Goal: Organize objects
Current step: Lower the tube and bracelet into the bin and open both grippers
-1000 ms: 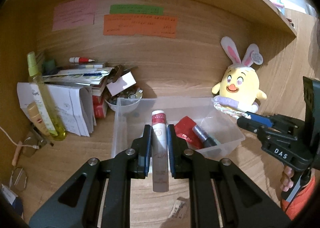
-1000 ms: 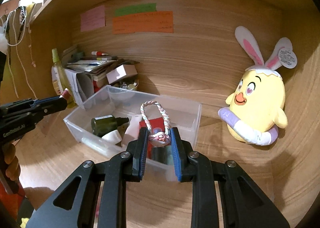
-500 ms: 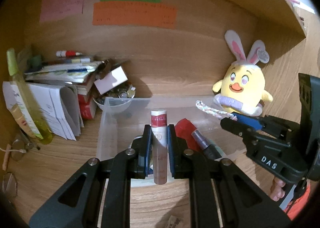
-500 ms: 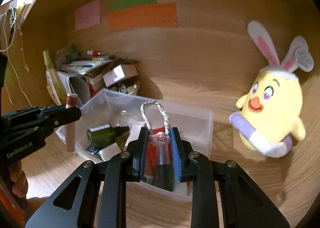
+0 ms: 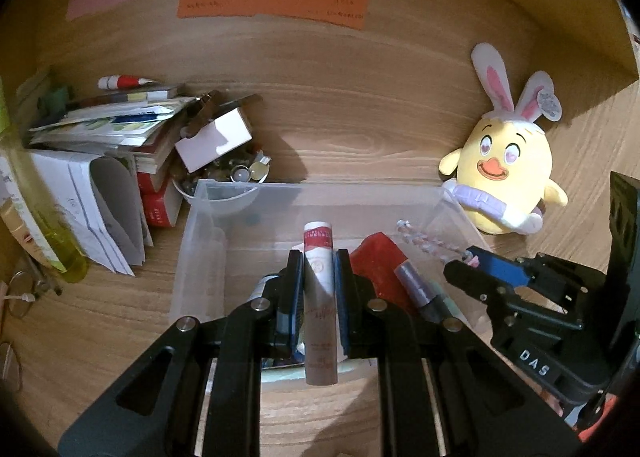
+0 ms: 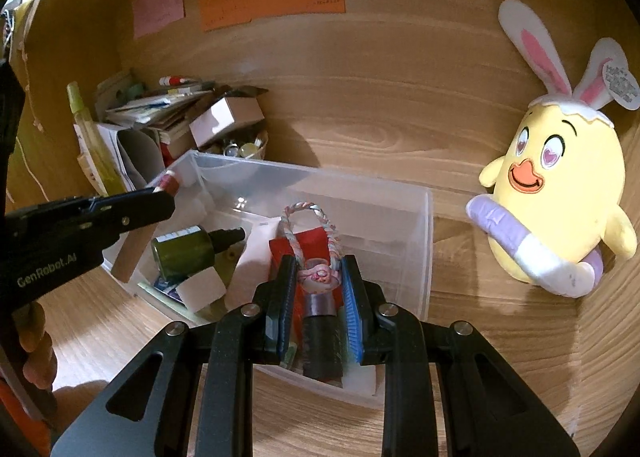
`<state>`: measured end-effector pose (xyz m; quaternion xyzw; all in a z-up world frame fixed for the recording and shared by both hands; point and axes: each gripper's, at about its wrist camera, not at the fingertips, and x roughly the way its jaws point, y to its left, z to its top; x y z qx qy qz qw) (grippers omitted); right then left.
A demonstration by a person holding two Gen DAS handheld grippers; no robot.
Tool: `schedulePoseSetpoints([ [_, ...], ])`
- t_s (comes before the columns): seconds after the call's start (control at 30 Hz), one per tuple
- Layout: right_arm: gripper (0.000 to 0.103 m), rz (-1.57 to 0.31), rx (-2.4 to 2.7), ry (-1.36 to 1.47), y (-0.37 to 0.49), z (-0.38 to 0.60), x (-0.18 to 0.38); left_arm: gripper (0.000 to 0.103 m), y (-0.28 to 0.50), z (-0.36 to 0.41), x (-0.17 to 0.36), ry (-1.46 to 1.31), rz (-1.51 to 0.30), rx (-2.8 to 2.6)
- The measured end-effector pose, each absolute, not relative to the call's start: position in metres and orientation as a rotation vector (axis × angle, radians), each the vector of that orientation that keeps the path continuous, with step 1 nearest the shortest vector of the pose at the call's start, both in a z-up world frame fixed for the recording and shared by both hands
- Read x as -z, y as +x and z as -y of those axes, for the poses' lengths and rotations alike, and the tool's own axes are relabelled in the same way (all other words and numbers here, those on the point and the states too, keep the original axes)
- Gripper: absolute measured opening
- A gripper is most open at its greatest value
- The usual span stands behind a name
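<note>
A red-capped tube (image 5: 319, 289) is clamped upright in the left tool (image 5: 319, 289) over the near edge of the clear bin (image 5: 208, 241). A braided rope charm (image 6: 316, 253) is gripped by the right tool (image 6: 318, 297) above the bin's right half.

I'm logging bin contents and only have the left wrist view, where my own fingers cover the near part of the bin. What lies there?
Observer: A dark green bottle with a black cap lies on its side in the clear bin.
Operator: What is the right gripper holding?
Observer: The right gripper is shut on a small pink charm with a braided loop.
Operator: Is it over the bin?
Observer: Yes, above a red packet inside.
</note>
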<state>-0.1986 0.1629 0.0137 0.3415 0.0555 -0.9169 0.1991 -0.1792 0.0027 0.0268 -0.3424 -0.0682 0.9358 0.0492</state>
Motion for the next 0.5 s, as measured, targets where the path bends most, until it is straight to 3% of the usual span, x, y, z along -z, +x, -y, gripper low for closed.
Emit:
schedulePoseSetpoints([
  [0.5, 0.021, -0.217, 2.560, 1.027, -0.205, -0.155, 0.002, 0.015, -0.197, -0.007, -0.007, -1.145, 0.187, -2.804],
])
